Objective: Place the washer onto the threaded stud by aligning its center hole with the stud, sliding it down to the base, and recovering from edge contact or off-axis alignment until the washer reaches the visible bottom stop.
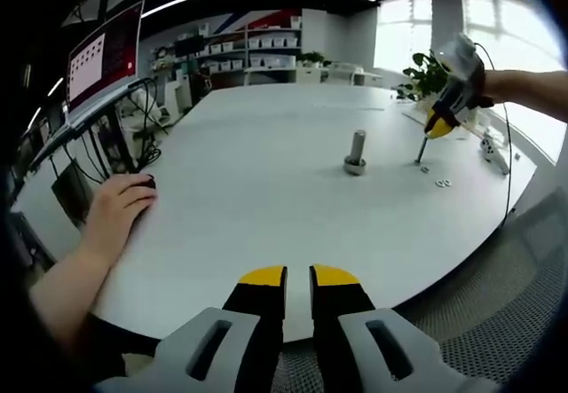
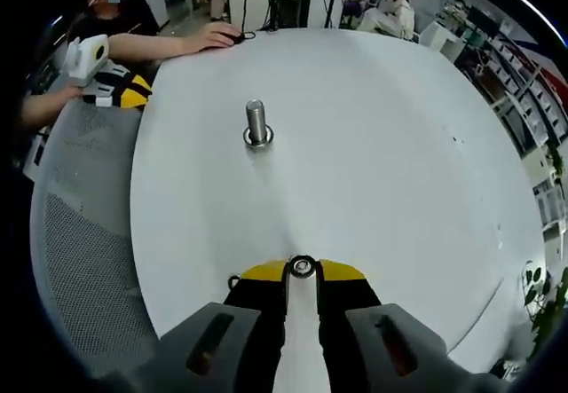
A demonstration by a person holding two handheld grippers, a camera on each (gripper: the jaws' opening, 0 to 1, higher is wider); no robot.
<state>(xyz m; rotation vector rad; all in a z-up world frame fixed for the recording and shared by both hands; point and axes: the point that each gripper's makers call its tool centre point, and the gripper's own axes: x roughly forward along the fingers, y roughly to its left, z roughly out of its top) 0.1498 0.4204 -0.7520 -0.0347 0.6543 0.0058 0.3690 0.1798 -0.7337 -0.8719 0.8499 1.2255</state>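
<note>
Washer work sits on the broad white matte table [image 1: 266,162], a smooth rounded slab and the biggest thing I see. Beside its near edge lies grey perforated mesh [image 2: 84,260], a chair seat perhaps; I cannot tell.

On the far side from my right gripper view, a person's bare hand [image 1: 115,211] rests flat on the tabletop against a dark mouse.

My left gripper [image 1: 298,275], grey plastic body with black jaws tipped in yellow, hangs off the table edge with its jaws a narrow slit apart and nothing between them. My right gripper [image 2: 303,269], of the same build, has its yellow tips pinched on the small flat steel ring washer [image 2: 303,267], which stands between them low over the tabletop. In the left gripper view, that gripper reaches down toward the table.

The upright grey metal threaded stud [image 2: 256,120], a ridged cylinder, rises from a round collar base near the table's middle, well apart from the held washer and straight ahead of it.

Smallest are the two spare loose silvery washers [image 1: 442,181] lying flat on the table beside the right gripper's tips.
</note>
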